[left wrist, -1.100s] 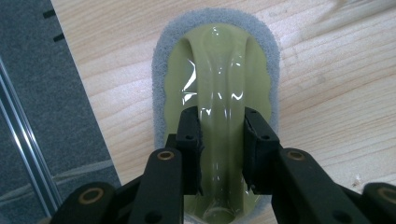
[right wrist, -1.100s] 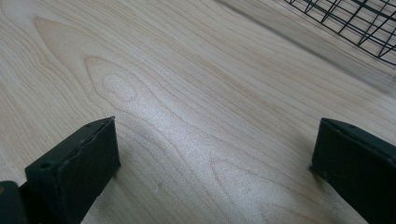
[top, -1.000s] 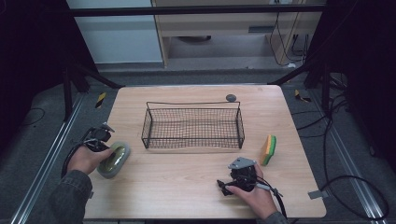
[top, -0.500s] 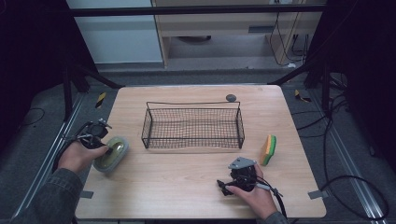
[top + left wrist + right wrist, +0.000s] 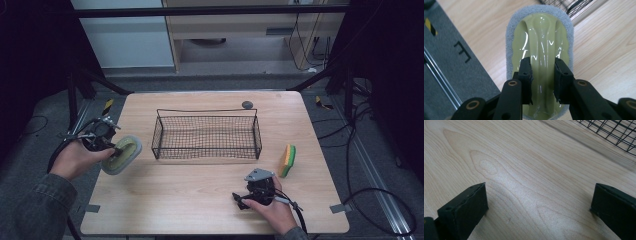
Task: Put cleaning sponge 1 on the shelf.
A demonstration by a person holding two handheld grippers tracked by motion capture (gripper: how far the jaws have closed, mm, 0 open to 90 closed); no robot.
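The scrubbing pad [image 5: 540, 47], pinched by its handle ridge in the left gripper [image 5: 543, 75] near the table's [image 5: 200, 200] left edge, should be carried level over the wire basket [image 5: 207, 135].

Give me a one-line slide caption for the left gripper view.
Left gripper clamps the ridge handle of a green scrubber above the wooden table.
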